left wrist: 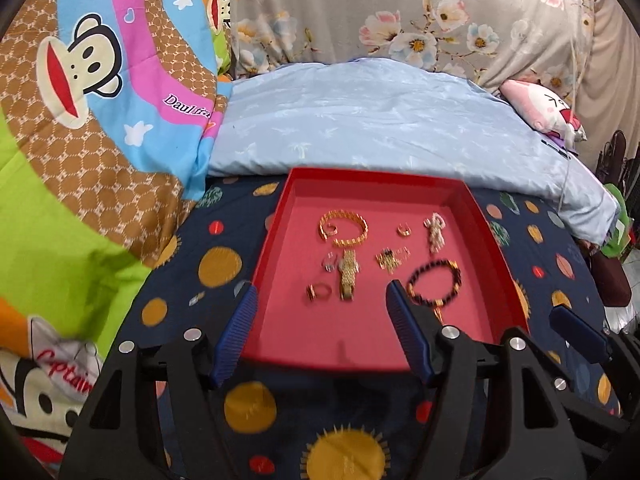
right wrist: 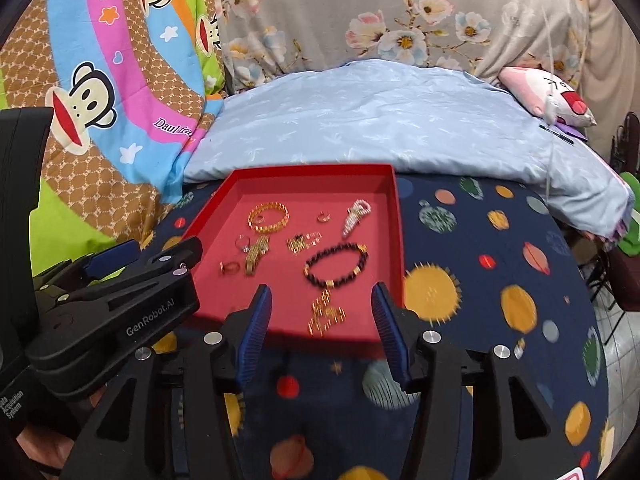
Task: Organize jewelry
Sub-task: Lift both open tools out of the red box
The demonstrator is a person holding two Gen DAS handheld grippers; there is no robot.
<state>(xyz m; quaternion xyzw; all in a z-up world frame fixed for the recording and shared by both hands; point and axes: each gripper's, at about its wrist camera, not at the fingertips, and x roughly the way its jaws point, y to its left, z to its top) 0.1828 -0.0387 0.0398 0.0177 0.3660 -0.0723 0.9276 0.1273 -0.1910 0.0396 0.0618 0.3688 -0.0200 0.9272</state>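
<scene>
Red tray (left wrist: 496,236) holding gold bangle (left wrist: 343,229), beaded bracelet (left wrist: 434,282), rings, both grippers spread, empty

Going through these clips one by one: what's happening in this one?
A person holds a pair of tongs in each hand over a red tray of jewelry on a bed. Both the left tongs and the right tongs stand open and hold nothing. In the tray lie a gold bracelet, a gold watch, a dark beaded bracelet, rings and a hair clip, all spread out separately.
</scene>
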